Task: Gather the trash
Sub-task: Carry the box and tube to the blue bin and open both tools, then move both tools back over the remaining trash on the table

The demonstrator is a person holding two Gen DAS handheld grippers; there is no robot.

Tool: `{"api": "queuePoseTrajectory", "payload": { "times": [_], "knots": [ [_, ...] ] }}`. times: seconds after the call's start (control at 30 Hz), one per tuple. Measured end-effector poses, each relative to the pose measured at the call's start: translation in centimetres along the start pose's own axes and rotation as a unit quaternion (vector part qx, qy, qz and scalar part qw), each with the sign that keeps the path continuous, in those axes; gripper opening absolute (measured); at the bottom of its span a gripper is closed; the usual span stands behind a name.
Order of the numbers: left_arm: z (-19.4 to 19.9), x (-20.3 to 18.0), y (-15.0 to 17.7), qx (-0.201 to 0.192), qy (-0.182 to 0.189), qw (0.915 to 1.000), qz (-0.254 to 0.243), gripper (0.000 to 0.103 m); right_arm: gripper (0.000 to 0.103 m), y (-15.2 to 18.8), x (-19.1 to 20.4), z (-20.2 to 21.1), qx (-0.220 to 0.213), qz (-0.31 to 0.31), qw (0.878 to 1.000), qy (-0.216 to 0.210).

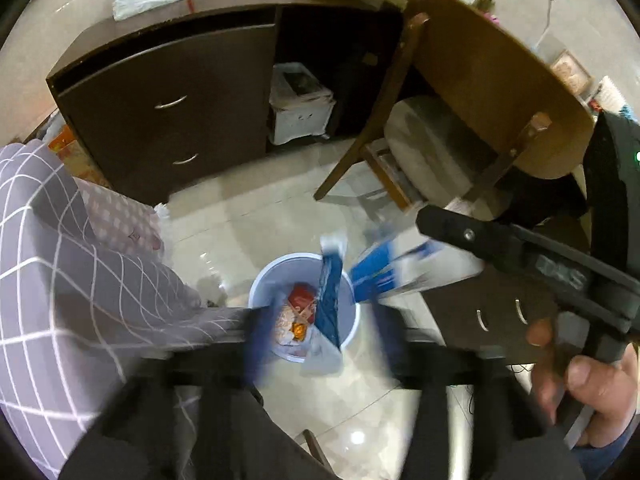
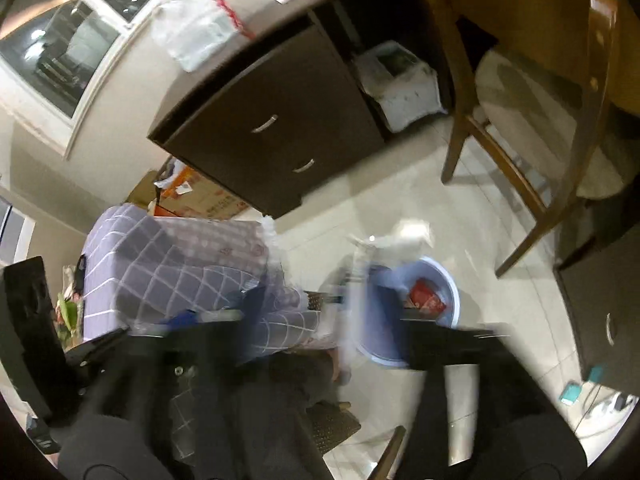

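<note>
A glossy pale tiled floor point(image 1: 240, 224) runs under a dark brown cabinet with curved silver drawer handles point(image 1: 168, 112), a wooden chair with a grey seat pad point(image 1: 452, 92) and a grey bedcover with a white grid pattern point(image 1: 60, 264). On the floor stands a round light blue plastic waste bin point(image 1: 262, 280), with red and orange wrappers point(image 1: 301, 304) lying inside and a blue foil packet point(image 1: 330, 300) standing on end against its rim.

The left wrist view looks almost straight down into the bin; the left gripper point(image 1: 320, 340) has its blurred dark fingers spread either side of the bin, nothing between them. Only this view shows the right gripper point(image 1: 432, 228) from the side, clamped on a blue and white carton point(image 1: 396, 268) tilted over the bin's right edge.

The right wrist view is heavily smeared; there the carton is only a blur, but a window point(image 2: 68, 36) and a crumpled clear plastic bag point(image 2: 196, 28) on the cabinet top appear
</note>
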State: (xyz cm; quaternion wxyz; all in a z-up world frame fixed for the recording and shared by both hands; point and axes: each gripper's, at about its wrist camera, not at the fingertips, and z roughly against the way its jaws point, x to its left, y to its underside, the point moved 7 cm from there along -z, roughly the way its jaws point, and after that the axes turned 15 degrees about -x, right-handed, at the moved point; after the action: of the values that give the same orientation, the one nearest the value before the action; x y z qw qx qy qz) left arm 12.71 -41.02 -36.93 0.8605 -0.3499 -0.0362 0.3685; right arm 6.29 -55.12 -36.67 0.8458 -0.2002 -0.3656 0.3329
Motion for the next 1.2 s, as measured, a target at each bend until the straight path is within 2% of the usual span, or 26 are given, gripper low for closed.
{"api": "queuePoseTrajectory", "payload": {
  "times": [0.03, 0.1, 0.17, 0.3, 0.4, 0.53, 0.83, 1.2],
  "knots": [
    [0.1, 0.3, 0.0, -0.005, -0.007, 1.0, 0.002, 0.077, 0.077, 0.1, -0.3, -0.2, 0.0, -0.007, 1.0, -0.001],
    [0.6, 1.0, -0.2, -0.014, -0.011, 0.9998, 0.007, 0.078, 0.077, 0.3, -0.7, -0.2, 0.001, -0.017, 1.0, -0.002],
    [1.3, 1.6, -0.4, -0.02, -0.016, 0.9996, 0.008, 0.085, 0.082, 0.4, -1.0, 0.0, -0.002, -0.02, 1.0, 0.001],
    [3.3, 2.8, -1.1, -0.045, -0.037, 0.9983, 0.006, 0.089, 0.096, 0.2, -1.1, 0.7, -0.012, -0.024, 1.0, 0.01],
    [5.2, 3.5, -1.8, -0.066, -0.047, 0.9966, 0.01, 0.091, 0.097, -0.1, -0.6, 1.5, -0.022, -0.019, 0.999, 0.022],
    [7.7, 4.0, -2.8, -0.095, -0.055, 0.9939, 0.012, 0.092, 0.097, -0.7, 1.2, 2.5, -0.038, -0.008, 0.999, 0.017],
    [14.5, 5.4, -4.4, -0.164, -0.072, 0.9838, 0.012, 0.094, 0.097, -2.8, 7.9, 5.1, -0.072, 0.028, 0.997, -0.027],
    [22.2, 10.6, -4.1, -0.218, -0.111, 0.9689, 0.036, 0.094, 0.097, -2.0, 17.4, 5.3, -0.07, 0.087, 0.991, -0.079]
  ]
}}
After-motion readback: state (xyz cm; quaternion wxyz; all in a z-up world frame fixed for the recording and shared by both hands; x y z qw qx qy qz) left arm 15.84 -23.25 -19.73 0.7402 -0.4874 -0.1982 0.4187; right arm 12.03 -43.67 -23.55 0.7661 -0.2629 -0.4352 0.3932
